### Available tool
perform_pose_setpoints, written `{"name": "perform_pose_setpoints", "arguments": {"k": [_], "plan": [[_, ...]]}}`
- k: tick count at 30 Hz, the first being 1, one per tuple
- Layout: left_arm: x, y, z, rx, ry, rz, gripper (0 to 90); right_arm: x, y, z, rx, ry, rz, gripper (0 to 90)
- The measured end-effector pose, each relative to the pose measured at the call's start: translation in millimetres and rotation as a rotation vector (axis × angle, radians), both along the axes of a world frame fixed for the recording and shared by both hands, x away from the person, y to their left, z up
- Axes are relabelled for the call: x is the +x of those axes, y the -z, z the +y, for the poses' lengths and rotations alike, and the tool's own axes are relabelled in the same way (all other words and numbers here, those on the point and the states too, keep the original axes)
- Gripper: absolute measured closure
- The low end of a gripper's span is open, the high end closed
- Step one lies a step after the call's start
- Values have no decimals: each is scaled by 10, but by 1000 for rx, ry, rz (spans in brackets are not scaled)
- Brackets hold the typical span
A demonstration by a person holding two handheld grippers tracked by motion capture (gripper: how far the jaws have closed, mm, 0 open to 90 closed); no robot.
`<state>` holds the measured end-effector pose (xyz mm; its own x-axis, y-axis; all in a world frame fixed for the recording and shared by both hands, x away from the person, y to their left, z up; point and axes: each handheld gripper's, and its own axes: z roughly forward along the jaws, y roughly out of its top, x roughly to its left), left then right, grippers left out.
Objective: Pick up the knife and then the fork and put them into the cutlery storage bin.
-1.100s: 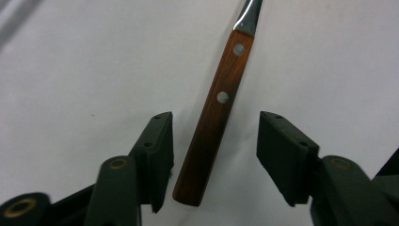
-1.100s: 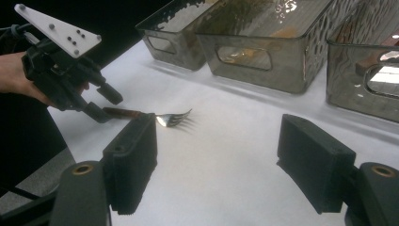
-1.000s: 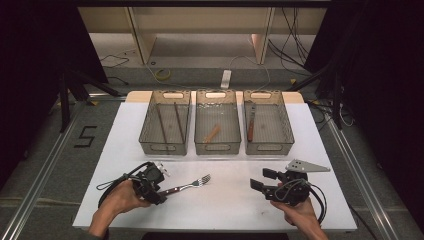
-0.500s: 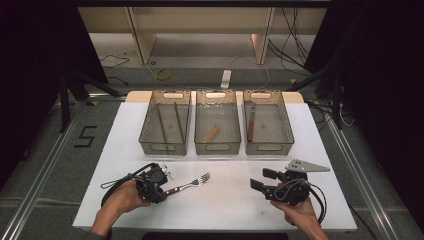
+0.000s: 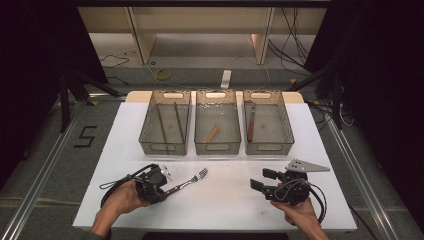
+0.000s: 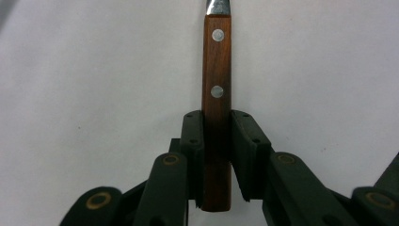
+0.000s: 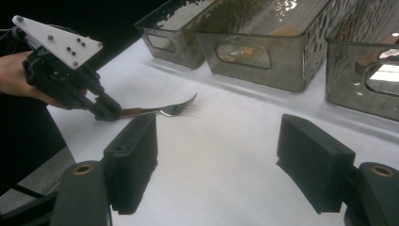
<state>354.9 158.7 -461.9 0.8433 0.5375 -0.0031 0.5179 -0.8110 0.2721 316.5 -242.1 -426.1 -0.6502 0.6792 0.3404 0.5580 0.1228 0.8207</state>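
Fork [image 5: 187, 181]: lower left of centre in the high view, lying on the white table [image 5: 225, 210], tines toward upper right, handle toward lower left.
Fork handle [image 6: 216, 101]: brown wood, straight and flat-sided, two round metal rivets set along the middle; squared butt end at bottom centre of the left gripper view.
Fork neck: bright metal, starting at the top edge of the left gripper view just above the wood.
Fork tines [image 7: 181, 107]: polished metal, slightly curved, mid-left in the right gripper view, tips toward the bins.
Left gripper [image 5: 161, 187]: lower left of the high view, held in a hand [image 5: 122, 197]; jaws have just been closing, handle between them.
Left pads [image 6: 193, 141]: black, one on each side of the wood near the butt end, pressed against both flat sides; clamped on the handle.
Right gripper [image 5: 265, 179]: lower right of the high view, well apart from the fork, jaws pointing left.
Right pads [image 7: 134, 157]: spread wide, bare table between them, gripping nothing.
Bins [image 5: 217, 145]: three clear ones side by side across the upper middle of the high view, beyond the fork.
Bin contents: thin dark sticks in the left one, a light wooden piece in the middle one, a brown-handled utensil in the right one.
Cable [image 5: 112, 184]: black loop at the left hand, lower left.
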Motion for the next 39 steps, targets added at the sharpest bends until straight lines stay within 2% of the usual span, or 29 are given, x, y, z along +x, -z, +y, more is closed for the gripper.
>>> {"name": "perform_pose_setpoints", "arguments": {"k": [2,5,7,9,14,22,26,28,30,39], "plan": [[1,-32,6,-10,-3,-7,752,-1,-1,2,-1,-1,-1,299],[0,-104,27,-61,-25,-18,753,-2,-3,2,1,0,2,299],[-10,-152,24,-112,-28,-24,753,-1,-1,1,2,-1,1,299],[-12,-211,3,-143,-28,-35,752,1,-1,3,5,0,2,299],[-25,-306,-76,-261,-74,-81,752,1,-4,21,9,2,-3,299],[-29,-343,-200,-346,-103,-115,752,12,-17,51,40,21,7,286],[-36,-398,-289,-402,-110,-162,752,27,-39,98,44,25,4,269],[-27,-398,-329,-437,-118,-172,752,36,-50,122,46,25,1,263],[-13,-389,-373,-440,-121,-186,752,45,-60,140,43,27,-4,260],[21,-390,-505,-444,-104,-191,752,99,-60,135,51,49,-4,260]]}}
